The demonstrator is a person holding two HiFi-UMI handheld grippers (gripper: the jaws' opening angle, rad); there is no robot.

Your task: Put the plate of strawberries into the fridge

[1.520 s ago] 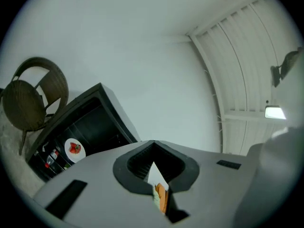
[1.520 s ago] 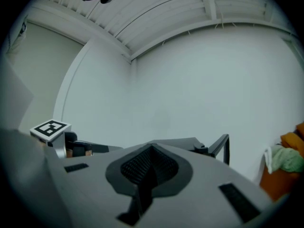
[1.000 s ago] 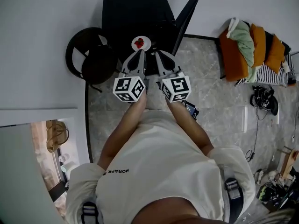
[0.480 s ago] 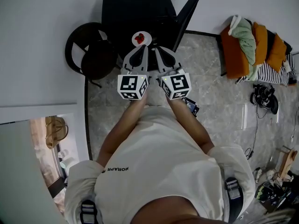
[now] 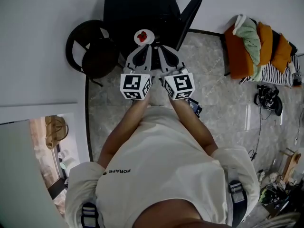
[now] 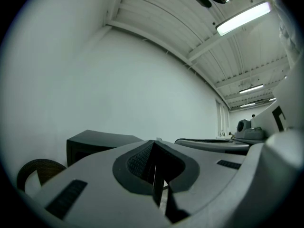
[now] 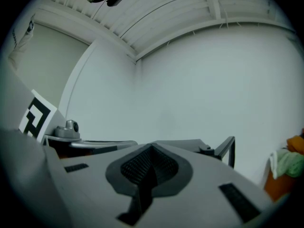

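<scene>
The plate of strawberries (image 5: 149, 34) is seen in the head view at the dark mouth of the black fridge (image 5: 135, 4), whose door (image 5: 190, 14) is swung open to the right. The red strawberries (image 5: 141, 36) are heaped on the left part of the white plate. The plate is met at its near edge by the tips of the left gripper (image 5: 144, 48), and it is carried there clear of the floor. In the left gripper view these jaws are drawn almost together, with only a thin pale slit left along their seam, so the plate is taken to be pinched at the tips; the point of contact itself is covered by the jaws. The right gripper (image 5: 160, 49) is held just beside the left one, aimed the same way, and in the right gripper view its jaws are pressed fully together with nothing between them. A round black chair (image 5: 90, 53) is placed just left of the fridge, and a pile of orange and green cushions (image 5: 256, 46) is stacked well apart on the right, on the marble floor (image 5: 213, 94).
</scene>
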